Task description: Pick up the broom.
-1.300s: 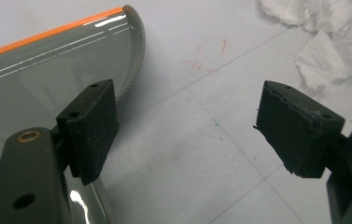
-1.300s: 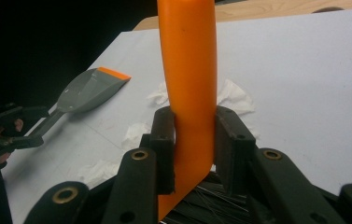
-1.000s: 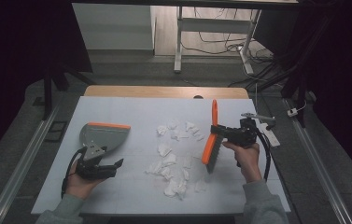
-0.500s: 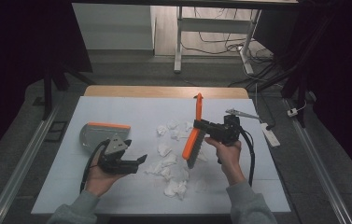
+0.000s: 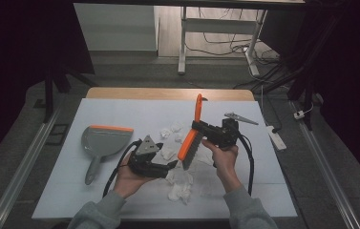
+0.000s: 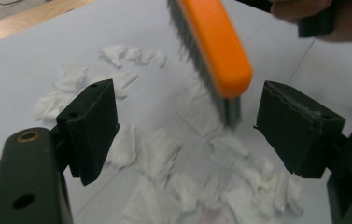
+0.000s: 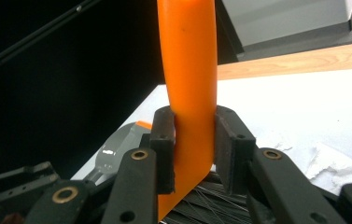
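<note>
Sweeping is the work in hand. At centre left of the high view lies one grey dustpan (image 5: 102,142) with an orange front lip, its handle trailing toward the lower left; it looks like light, stiff plastic, best taken by that handle.

Just right of it, the left gripper (image 5: 174,164) hovers low with its jaws standing wide apart and nothing between them; in the left gripper view the brush head hangs in the gap beyond them without touching either pad.

At the middle of the frame lie the torn tissue scraps (image 5: 180,190), more than a dozen white pieces in one loose scatter, too tangled to count exactly. They are feather-light, soft and likely to drift or cling to bristles, so gentle strokes suit them better than pinching.

Right of centre, the right gripper (image 5: 197,127) is clamped on the one brush (image 5: 190,137), its jaws squeezing the smooth orange handle near the head. The plastic is rigid and slick, so it could twist in the grip.
</note>
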Action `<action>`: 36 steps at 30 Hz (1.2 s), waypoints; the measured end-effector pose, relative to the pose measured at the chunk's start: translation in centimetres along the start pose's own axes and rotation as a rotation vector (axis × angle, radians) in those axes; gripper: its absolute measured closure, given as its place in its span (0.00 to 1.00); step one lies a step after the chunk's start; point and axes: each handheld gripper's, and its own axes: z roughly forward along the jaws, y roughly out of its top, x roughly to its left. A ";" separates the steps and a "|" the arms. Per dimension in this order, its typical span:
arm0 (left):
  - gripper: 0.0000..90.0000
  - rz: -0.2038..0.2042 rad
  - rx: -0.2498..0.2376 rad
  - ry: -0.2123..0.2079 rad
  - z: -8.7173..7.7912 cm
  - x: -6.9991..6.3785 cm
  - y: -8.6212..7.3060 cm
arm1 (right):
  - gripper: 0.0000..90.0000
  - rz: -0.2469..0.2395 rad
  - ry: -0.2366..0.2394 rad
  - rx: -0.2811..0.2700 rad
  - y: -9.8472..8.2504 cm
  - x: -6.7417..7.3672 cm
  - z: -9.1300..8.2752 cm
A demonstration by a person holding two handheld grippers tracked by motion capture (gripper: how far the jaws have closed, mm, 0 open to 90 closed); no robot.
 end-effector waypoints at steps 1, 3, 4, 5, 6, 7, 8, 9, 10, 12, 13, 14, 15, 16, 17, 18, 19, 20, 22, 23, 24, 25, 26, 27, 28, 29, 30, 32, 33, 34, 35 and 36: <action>0.24 -0.001 -0.004 -0.009 0.3 -0.2 0.2 | 0.79 0.006 -0.002 -0.005 -0.1 0.1 0.0; 0.24 0.005 -0.008 -0.014 0.9 -0.5 0.5 | 0.79 0.012 -0.016 -0.023 -0.4 0.2 0.1; 0.24 0.007 -0.010 -0.015 1.1 -0.7 0.6 | 0.79 0.012 -0.016 -0.023 -0.4 0.2 0.1; 0.24 0.011 -0.014 -0.015 1.4 -0.9 0.6 | 0.79 0.018 -0.015 -0.027 -0.5 0.3 0.2; 0.24 0.014 -0.014 -0.010 1.7 -1.0 0.6 | 0.79 0.027 -0.015 -0.030 -0.7 0.3 0.2; 0.24 0.017 -0.012 -0.006 1.9 -1.1 0.6 | 0.79 0.030 -0.018 -0.035 -0.8 0.3 0.3; 0.24 0.018 -0.011 0.003 2.2 -1.1 0.4 | 0.79 0.034 -0.023 -0.038 -1.0 0.4 0.3; 0.24 0.011 -0.014 0.009 2.4 -1.1 0.3 | 0.79 0.041 -0.020 -0.038 -1.2 0.4 0.4; 0.24 0.001 -0.017 0.013 2.6 -1.1 0.1 | 0.79 0.052 -0.016 -0.036 -1.3 0.4 0.5; 0.27 -0.008 -0.023 0.027 3.1 -1.0 -0.3 | 0.79 0.068 -0.009 -0.039 -1.7 0.6 0.7; 0.27 -0.016 -0.023 0.029 3.3 -0.8 -0.6 | 0.79 0.068 -0.009 -0.039 -1.7 0.6 0.7; 0.30 -0.027 -0.027 0.031 3.5 -0.7 -0.8 | 0.79 0.065 -0.017 -0.049 -1.9 0.8 0.8; 0.32 -0.042 -0.032 0.032 3.7 -0.5 -1.1 | 0.79 0.066 -0.017 -0.050 -1.9 0.9 0.8; 0.33 -0.053 -0.035 0.034 3.9 -0.4 -1.3 | 0.79 0.067 -0.019 -0.053 -2.1 1.0 0.9; 0.35 -0.057 -0.034 0.038 4.2 -0.3 -1.6 | 0.79 0.070 -0.021 -0.054 -2.2 1.0 0.9; 0.39 -0.057 -0.034 0.038 4.2 -0.3 -1.6 | 0.79 0.071 -0.022 -0.056 -2.3 1.1 1.0; 0.41 -0.056 -0.039 0.041 4.3 -0.3 -1.7 | 0.79 0.080 -0.018 -0.056 -2.4 1.1 1.1; 0.44 -0.055 -0.042 0.041 4.4 -0.3 -1.8 | 0.79 0.091 -0.015 -0.057 -2.6 1.0 1.2; 0.53 -0.052 -0.048 0.037 4.4 -0.2 -1.9 | 0.79 0.107 -0.010 -0.060 -2.8 1.0 1.3; 0.56 -0.050 -0.051 0.042 4.4 -0.2 -2.0 | 0.79 0.112 -0.006 -0.058 -2.9 1.1 1.3; 0.59 -0.052 -0.053 0.045 4.4 -0.1 -2.0 | 0.79 0.113 -0.009 -0.057 -3.0 1.1 1.4; 0.64 -0.057 -0.057 0.039 4.4 0.0 -2.1 | 0.79 0.112 -0.011 -0.059 -3.1 1.2 1.4; 0.67 -0.061 -0.061 0.038 4.4 0.1 -2.1 | 0.79 0.110 -0.012 -0.061 -3.1 1.3 1.4; 0.73 -0.062 -0.062 0.039 4.4 0.2 -2.2 | 0.78 0.112 -0.008 -0.061 -3.2 1.3 1.4; 0.80 -0.061 -0.062 0.041 4.4 0.3 -2.2 | 0.78 0.114 -0.007 -0.065 -3.3 1.4 1.4; 0.82 -0.063 -0.063 0.050 4.3 0.4 -2.3 | 0.78 0.110 -0.009 -0.067 -3.4 1.5 1.4; 0.83 -0.067 -0.062 0.049 4.2 0.6 -2.3 | 0.78 0.107 -0.008 -0.065 -3.4 1.7 1.4; 0.85 -0.086 -0.060 0.041 4.0 1.2 -2.5 | 0.78 0.108 -0.006 -0.064 -3.5 1.8 1.5; 0.85 -0.093 -0.058 0.036 3.9 1.4 -2.5 | 0.78 0.109 -0.001 -0.066 -3.5 1.8 1.5; 0.86 -0.092 -0.056 0.034 3.9 1.6 -2.5 | 0.78 0.107 0.000 -0.066 -3.6 1.9 1.5; 0.86 -0.088 -0.051 0.033 3.8 1.6 -2.5 | 0.78 0.100 -0.004 -0.062 -3.6 2.0 1.5; 0.86 -0.081 -0.049 0.037 3.8 1.6 -2.5 | 0.78 0.096 -0.002 -0.061 -3.6 2.0 1.6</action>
